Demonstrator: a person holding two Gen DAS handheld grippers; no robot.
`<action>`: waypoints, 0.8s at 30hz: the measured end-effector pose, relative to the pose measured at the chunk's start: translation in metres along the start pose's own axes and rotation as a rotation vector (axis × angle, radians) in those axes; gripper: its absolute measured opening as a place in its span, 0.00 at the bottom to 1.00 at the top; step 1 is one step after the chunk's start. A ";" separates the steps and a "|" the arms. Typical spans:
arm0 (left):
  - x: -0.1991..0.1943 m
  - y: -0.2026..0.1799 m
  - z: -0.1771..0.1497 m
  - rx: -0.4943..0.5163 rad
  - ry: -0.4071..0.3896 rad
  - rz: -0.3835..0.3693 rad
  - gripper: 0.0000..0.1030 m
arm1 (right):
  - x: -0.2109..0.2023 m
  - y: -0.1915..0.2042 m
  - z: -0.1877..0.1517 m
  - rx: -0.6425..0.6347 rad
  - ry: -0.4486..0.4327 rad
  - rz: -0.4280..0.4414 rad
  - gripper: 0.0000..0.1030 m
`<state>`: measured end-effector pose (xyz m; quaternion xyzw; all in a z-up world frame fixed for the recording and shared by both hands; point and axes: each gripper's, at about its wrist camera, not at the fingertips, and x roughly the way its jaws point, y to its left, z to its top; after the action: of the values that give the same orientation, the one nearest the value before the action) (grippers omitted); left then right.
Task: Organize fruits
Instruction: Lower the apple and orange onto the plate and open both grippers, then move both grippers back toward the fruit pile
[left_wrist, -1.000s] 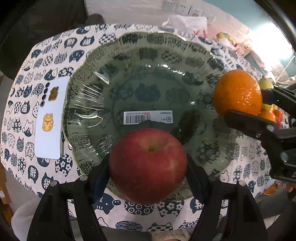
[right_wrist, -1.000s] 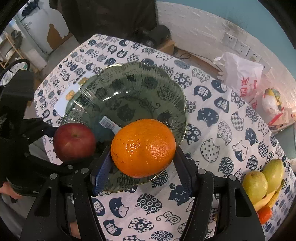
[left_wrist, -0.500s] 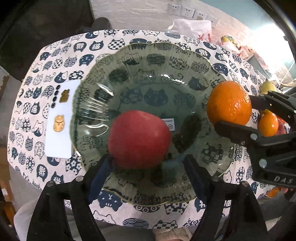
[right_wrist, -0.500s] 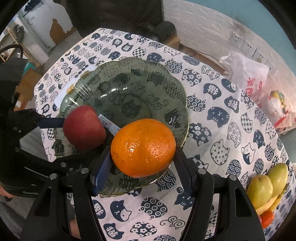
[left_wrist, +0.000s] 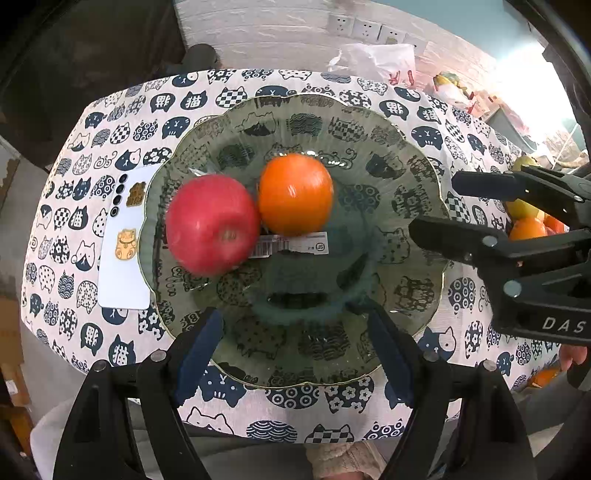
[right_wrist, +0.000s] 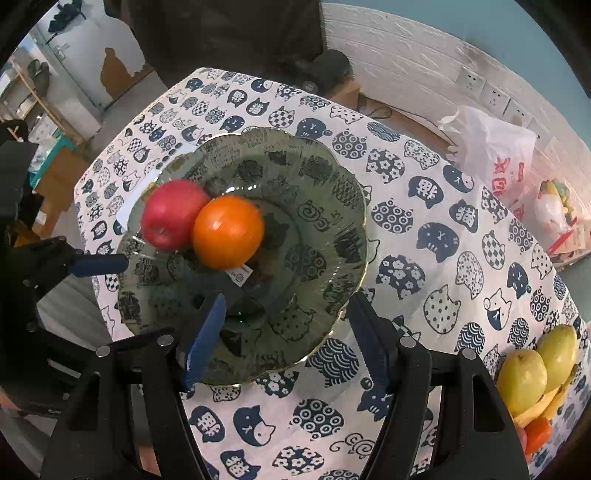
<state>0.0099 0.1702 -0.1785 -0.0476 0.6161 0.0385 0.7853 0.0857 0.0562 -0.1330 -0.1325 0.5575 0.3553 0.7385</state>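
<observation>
Tongs nearest you: your left gripper (left_wrist: 295, 350) gapes wide and empty; your right gripper's (right_wrist: 284, 339) jaws are opening, nothing between. Beyond, in the glass plate (left_wrist: 399, 155), apple (left_wrist: 212, 225) touches orange (left_wrist: 295, 194), stem dimple facing sideways, both blurred.

Cat-print tablecloth (right_wrist: 436, 236); white phone (left_wrist: 123, 254) lying on it; plastic bag (right_wrist: 491, 155) behind.

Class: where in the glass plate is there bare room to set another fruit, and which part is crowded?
Free: the plate's right half, between the orange and the scalloped rim, and the near part beside the barcode label. Crowded: the left, where the apple and orange touch.
</observation>
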 end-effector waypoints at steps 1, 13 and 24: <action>0.000 0.000 0.000 -0.001 -0.001 -0.003 0.80 | 0.000 0.000 -0.001 0.001 0.001 -0.003 0.68; -0.010 -0.016 0.007 0.019 -0.028 -0.007 0.80 | -0.027 -0.017 -0.011 0.038 -0.043 -0.035 0.71; -0.030 -0.051 0.018 0.057 -0.065 -0.046 0.80 | -0.074 -0.054 -0.033 0.105 -0.097 -0.126 0.76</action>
<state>0.0257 0.1219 -0.1437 -0.0382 0.5897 0.0047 0.8067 0.0890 -0.0300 -0.0872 -0.1109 0.5296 0.2844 0.7914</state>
